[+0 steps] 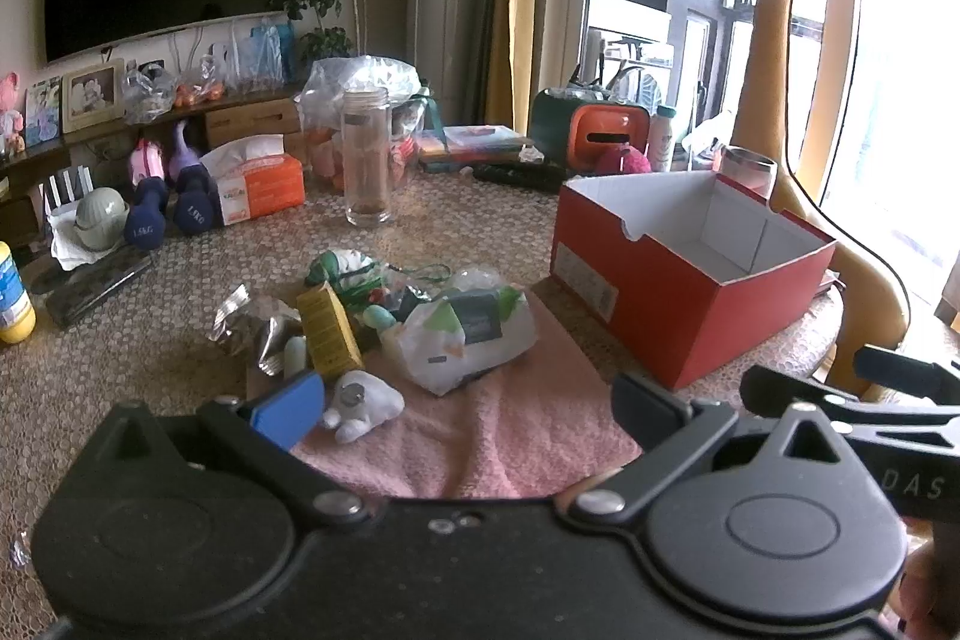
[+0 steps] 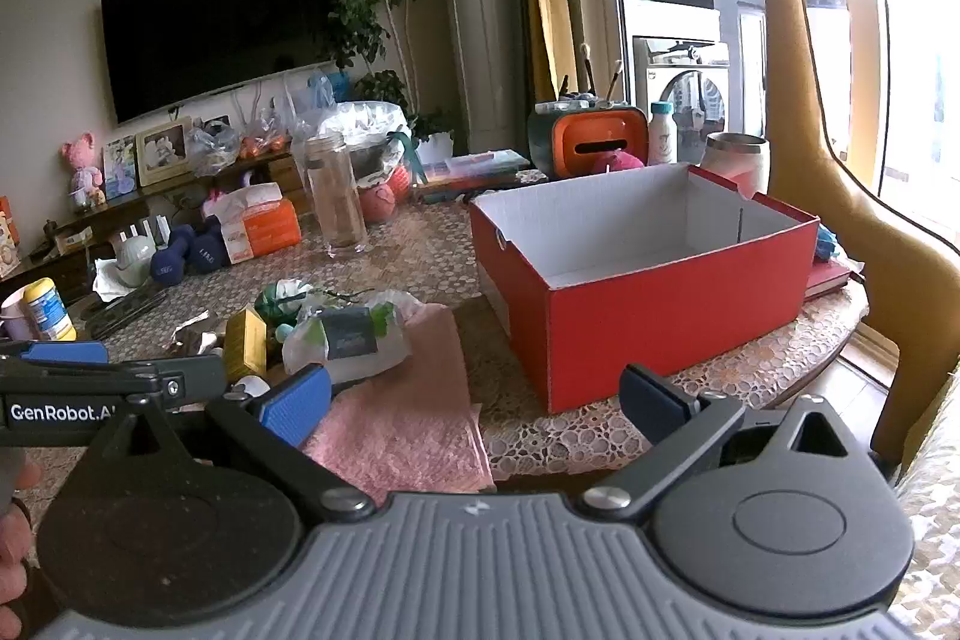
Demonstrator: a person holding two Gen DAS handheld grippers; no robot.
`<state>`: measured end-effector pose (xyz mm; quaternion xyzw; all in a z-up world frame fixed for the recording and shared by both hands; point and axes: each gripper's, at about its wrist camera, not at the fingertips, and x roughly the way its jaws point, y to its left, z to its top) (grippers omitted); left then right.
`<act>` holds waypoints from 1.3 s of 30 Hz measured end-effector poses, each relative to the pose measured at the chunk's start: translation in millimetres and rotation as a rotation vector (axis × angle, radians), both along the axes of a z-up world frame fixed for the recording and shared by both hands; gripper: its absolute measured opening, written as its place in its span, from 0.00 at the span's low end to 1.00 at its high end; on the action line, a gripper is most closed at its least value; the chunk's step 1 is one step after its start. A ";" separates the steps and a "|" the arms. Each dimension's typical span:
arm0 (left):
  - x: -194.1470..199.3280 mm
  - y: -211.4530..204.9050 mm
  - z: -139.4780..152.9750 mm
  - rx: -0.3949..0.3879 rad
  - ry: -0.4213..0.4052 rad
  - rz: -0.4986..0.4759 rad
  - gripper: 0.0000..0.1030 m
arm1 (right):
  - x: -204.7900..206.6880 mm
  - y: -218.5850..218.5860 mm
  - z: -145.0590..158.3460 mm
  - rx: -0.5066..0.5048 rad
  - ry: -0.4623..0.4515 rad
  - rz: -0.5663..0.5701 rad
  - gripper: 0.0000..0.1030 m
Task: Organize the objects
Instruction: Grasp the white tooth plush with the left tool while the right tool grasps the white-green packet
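**Both grippers wide apart, cluttered pile beside red box**

The left gripper (image 1: 462, 403) stands with its jaws spread wide, nothing between them; its blue ribbed pad (image 1: 288, 409) sits at lower left of frame. The right gripper (image 2: 474, 397) is equally wide and holds nothing.

At centre of the left wrist view lies a pile: a crinkled plastic pouch (image 1: 465, 334), a yellow carton (image 1: 327, 331), crumpled foil (image 1: 252, 319) and a white plush figure (image 1: 363, 403), partly on a pink nubbly towel (image 1: 480, 436). At right, a rectangular red cardboard box (image 1: 678, 304) stands open, white inside. A clear cylindrical jar (image 1: 366, 157) stands upright above the pile.
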<state>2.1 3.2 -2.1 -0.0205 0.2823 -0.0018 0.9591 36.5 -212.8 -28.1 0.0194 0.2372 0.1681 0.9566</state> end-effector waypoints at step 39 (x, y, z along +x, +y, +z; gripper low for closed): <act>96.3 68.6 -89.1 0.071 0.171 0.153 0.88 | 161.3 119.8 -46.3 -0.158 0.128 0.338 0.99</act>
